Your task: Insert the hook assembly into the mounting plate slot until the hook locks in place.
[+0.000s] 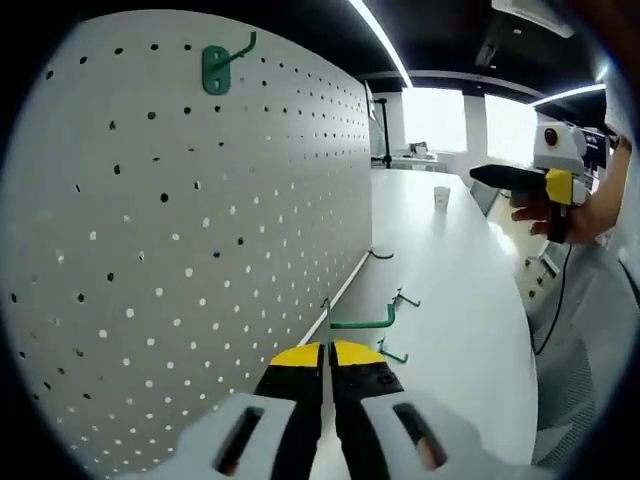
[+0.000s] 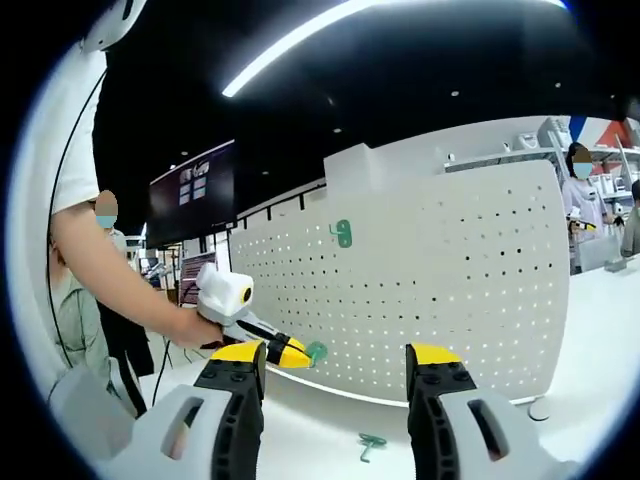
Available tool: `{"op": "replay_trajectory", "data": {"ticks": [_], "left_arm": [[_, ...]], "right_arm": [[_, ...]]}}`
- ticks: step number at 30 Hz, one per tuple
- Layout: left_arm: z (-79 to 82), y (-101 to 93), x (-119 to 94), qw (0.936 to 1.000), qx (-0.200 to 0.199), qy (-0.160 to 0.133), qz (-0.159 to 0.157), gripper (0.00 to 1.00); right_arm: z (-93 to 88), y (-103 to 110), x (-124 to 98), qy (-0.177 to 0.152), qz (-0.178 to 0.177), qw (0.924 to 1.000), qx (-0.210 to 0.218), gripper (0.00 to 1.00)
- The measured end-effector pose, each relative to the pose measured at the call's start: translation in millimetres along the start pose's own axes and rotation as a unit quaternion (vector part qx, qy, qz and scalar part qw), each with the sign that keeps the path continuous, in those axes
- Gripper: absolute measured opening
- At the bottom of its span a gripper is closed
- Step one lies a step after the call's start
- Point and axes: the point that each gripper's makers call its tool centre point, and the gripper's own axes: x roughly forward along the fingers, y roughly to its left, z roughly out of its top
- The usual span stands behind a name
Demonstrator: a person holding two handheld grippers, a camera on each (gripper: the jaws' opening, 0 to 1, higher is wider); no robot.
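Two grippers work at a white pegboard that stands upright on a white tabletop. In the left gripper view, the left gripper has its yellow-tipped jaws pressed together close against the board's lower edge. In the right gripper view that same gripper comes in from the left, held by a person's hand, with a green hook at its tip just in front of the board; the jaws look clamped on that hook.

One green hook plate is already mounted high on the pegboard, also seen in the right gripper view. Loose green hooks lie on the tabletop near the board's foot: a long one just ahead of the left gripper's jaws, two smaller ones beyond and beside it, and a dark hook farther along. Another green hook lies on the tabletop between the right gripper's jaws.

The right gripper has its jaws spread wide and holds nothing; in the left gripper view it hovers off to the right above the tabletop.
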Motion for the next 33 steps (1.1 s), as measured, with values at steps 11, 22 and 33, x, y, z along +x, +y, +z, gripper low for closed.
{"op": "replay_trajectory", "data": {"ticks": [11, 22, 33], "left_arm": [[26.5, -3.4, -22.3, 0.9974, -0.021, -0.063, 0.029, 0.02], [61.1, -11.0, -44.8, 0.9888, -0.03, -0.137, 0.051, 0.02], [75.9, -17.0, -53.3, 0.9834, -0.042, -0.166, 0.06, 0.02]], "right_arm": [[6.5, 9.5, 9.6, -0.004, 0.017, 0.9998, -0.002, 0.55], [9.4, 15.1, 13.1, -0.007, 0.024, 0.9997, 0.003, 0.55], [10.5, 19.5, 14.5, -0.007, 0.03, 0.9995, 0.001, 0.54]]}}
